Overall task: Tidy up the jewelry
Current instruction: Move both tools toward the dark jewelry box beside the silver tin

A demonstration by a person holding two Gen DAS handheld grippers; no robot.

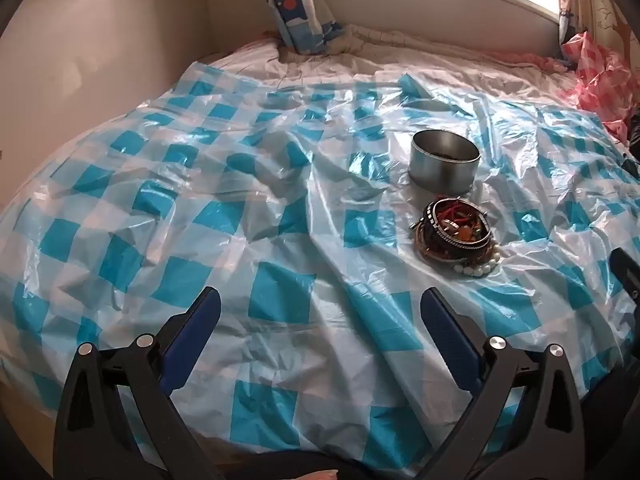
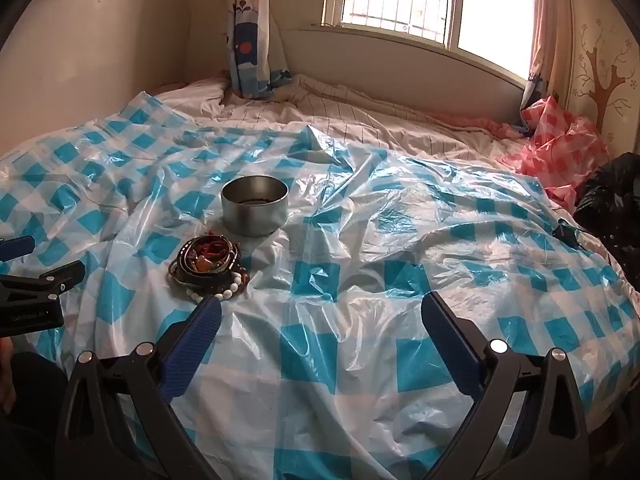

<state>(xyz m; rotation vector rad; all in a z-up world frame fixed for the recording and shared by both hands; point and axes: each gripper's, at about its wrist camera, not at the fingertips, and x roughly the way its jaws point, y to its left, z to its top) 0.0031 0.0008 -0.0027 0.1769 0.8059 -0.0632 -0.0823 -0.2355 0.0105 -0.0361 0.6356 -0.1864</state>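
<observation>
From the left wrist camera, the left tongs (image 1: 320,312) are spread wide, blue-padded fingers (image 1: 200,320) far apart with nothing between them, hovering above the blue-and-white checked plastic sheet (image 1: 200,220) that covers the bed. They touch nothing. Ahead and to the right lies the pile of jewelry (image 1: 456,236): dark bangles stacked in a ring, red and amber pieces heaped inside, and a white bead bracelet (image 1: 478,266) curling along its near edge. Just behind the pile stands a round metal tin (image 1: 444,164), open at the top (something dark sits at its bottom, too small to tell). A sliver of the other tool shows at the far right edge.

From the right wrist camera, the right tongs (image 2: 320,316) are likewise spread wide and empty, held over the sheet (image 2: 380,240). The left fingertip (image 2: 208,312) sits just beside the white bead bracelet (image 2: 224,290) in this view; whether it touches cannot be told. The jewelry pile (image 2: 208,262) lies ahead to the left, the tin (image 2: 255,210) just beyond it. The left tongs (image 2: 28,264) enter from the left edge. A crumpled pink checked sheet (image 2: 560,152) lies by the window (image 2: 432,0).
</observation>
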